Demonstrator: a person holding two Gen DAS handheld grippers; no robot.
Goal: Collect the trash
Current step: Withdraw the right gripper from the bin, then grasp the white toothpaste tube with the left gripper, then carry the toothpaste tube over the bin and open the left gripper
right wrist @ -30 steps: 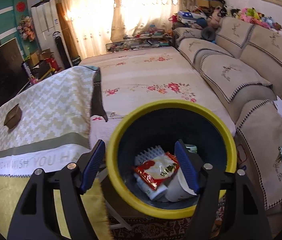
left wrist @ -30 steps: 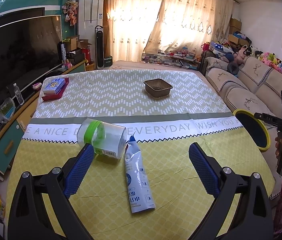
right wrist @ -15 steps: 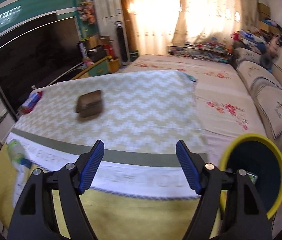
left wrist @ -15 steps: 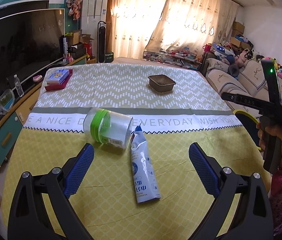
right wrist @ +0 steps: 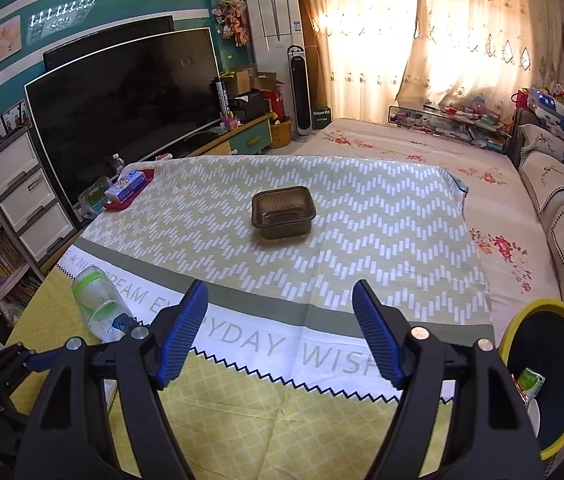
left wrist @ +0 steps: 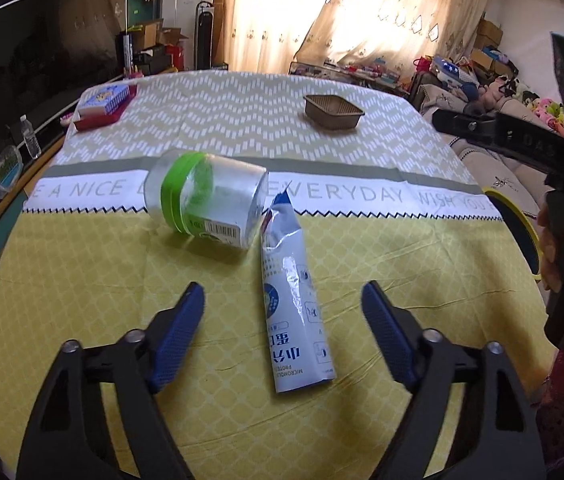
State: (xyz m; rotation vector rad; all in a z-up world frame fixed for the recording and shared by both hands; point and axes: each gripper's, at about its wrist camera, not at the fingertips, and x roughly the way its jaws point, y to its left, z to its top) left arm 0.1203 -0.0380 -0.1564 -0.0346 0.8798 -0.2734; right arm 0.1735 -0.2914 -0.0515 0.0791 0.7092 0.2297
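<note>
The left gripper [left wrist: 282,308] hovers above the near yellow part of the tablecloth [left wrist: 82,280]; its jaws have just been closing but stand apart, either side of a crumpled white tube [left wrist: 296,300], not touching it; a green-lidded jar [left wrist: 206,204] lies on its side just left of the tube; the right gripper [right wrist: 280,308] is released and empty, pointing at a brown tray [right wrist: 284,211] farther off; the yellow-rimmed bin [right wrist: 548,380] stands at the near right.

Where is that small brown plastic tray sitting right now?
The small brown plastic tray stands alone on the zigzag-patterned far half of the tablecloth, straight ahead of the right gripper and well beyond the clear green-banded jar.
</note>
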